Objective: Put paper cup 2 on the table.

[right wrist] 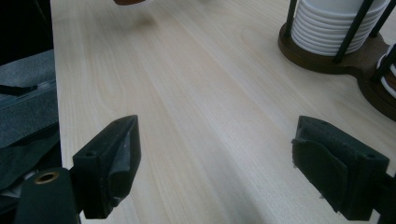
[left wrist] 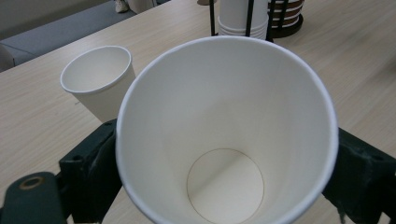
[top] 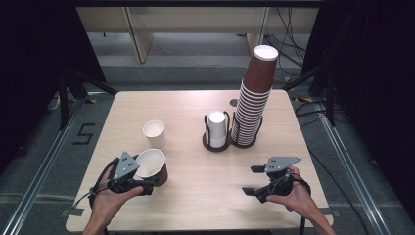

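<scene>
Two grippers at the near edge of the table (top: 195, 196), one per hand. L gripper (top: 147, 182) is clamped on a brown paper cup (top: 152, 167) w/ white inside; in the left gripper view the cup (left wrist: 224, 130) sits between both jaws, pads pressed on its wall at each side, mouth tipped toward the camera so the round bottom shows. Cup looks held off the tabletop, tilted, though contact of its base w/ the wood can't be settled from the high view.

R gripper (top: 250, 180) has jaws spread wide, nothing between them; right gripper view shows bare wood grain in the gap (right wrist: 215, 158). It points toward the L gripper, well apart from it.

Small white cup (top: 154, 133) stands upright just beyond the L gripper's held cup, near but not touching; same cup (left wrist: 100, 79) appears upper left in the left gripper view.

Beyond and between the two grippers, closer to the R one: dark twin-ring holder (top: 215, 144) w/ wire posts. Its L ring carries a short stack of white cups (top: 217, 128), inverted; R ring carries a tall stack of brown cups (top: 254, 98), leaning slightly, approx. top cup mouth-up. Holder base and white stack (right wrist: 336, 28) sit ahead-right of the R gripper's jaws.
</scene>
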